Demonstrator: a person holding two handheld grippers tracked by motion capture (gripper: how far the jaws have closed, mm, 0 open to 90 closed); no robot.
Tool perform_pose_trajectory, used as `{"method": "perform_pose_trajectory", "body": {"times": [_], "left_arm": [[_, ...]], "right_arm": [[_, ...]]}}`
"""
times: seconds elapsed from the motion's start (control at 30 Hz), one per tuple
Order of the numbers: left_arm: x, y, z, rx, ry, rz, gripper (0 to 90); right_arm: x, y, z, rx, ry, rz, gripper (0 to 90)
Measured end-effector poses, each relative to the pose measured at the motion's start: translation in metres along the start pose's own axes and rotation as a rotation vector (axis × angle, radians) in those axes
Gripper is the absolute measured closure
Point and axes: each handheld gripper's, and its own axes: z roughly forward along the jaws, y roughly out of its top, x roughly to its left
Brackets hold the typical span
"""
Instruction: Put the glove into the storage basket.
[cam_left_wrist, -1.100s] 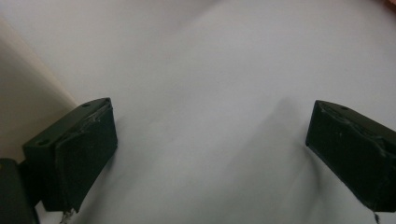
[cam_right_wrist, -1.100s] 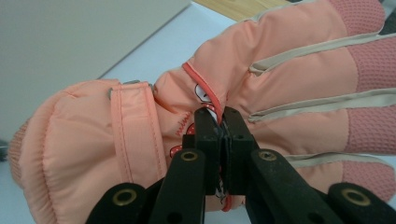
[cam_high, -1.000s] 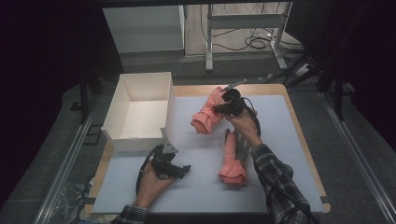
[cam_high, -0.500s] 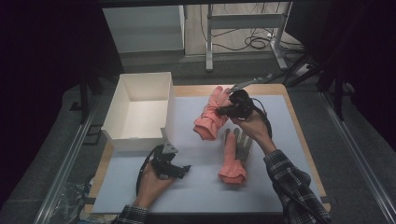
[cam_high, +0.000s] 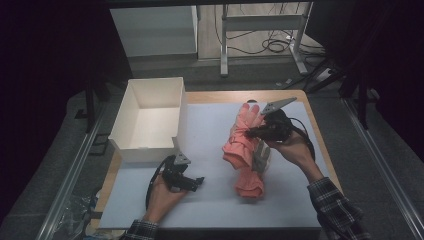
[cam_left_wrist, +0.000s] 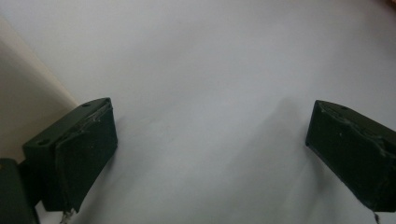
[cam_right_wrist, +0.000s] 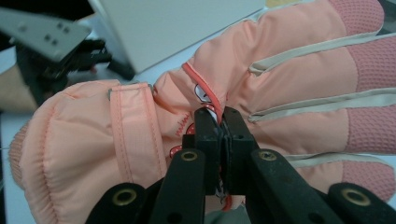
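A peach-pink winter glove (cam_high: 241, 134) hangs partly lifted over the white mat, fingers pointing to the far side. My right gripper (cam_high: 254, 132) is shut on a fold of fabric at its middle; in the right gripper view the jaws pinch the glove (cam_right_wrist: 280, 79) beside its red piping, gripper (cam_right_wrist: 219, 122). A second pink glove (cam_high: 249, 183) with a grey palm patch lies flat underneath, its cuff towards me. My left gripper (cam_high: 196, 183) rests on the mat at the near left, open, with only bare mat between its jaws (cam_left_wrist: 210, 149).
An empty white box (cam_high: 150, 120) stands at the table's left, just beyond the left gripper; its wall (cam_left_wrist: 23, 107) shows beside the left jaw. A white mat (cam_high: 210, 210) covers the wooden table. Cables and a metal frame lie on the floor behind.
My right gripper has carried the held glove nearer and slightly right, so it now overlaps the second glove. The left gripper has stayed put.
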Motion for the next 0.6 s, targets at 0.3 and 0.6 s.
{"method": "perform_pose_trajectory", "body": {"times": [0.3, 0.6], "left_arm": [[-0.001, 0.0, 0.0, 0.002, 0.002, 0.001, 2.2], [-0.001, 0.0, 0.0, 0.001, 0.004, 0.001, 2.2]], "right_arm": [[0.014, -0.032, -0.015, 0.054, 0.053, -0.038, 86.5], [0.015, -0.056, -0.004, 0.102, 0.089, -0.038, 86.4]]}}
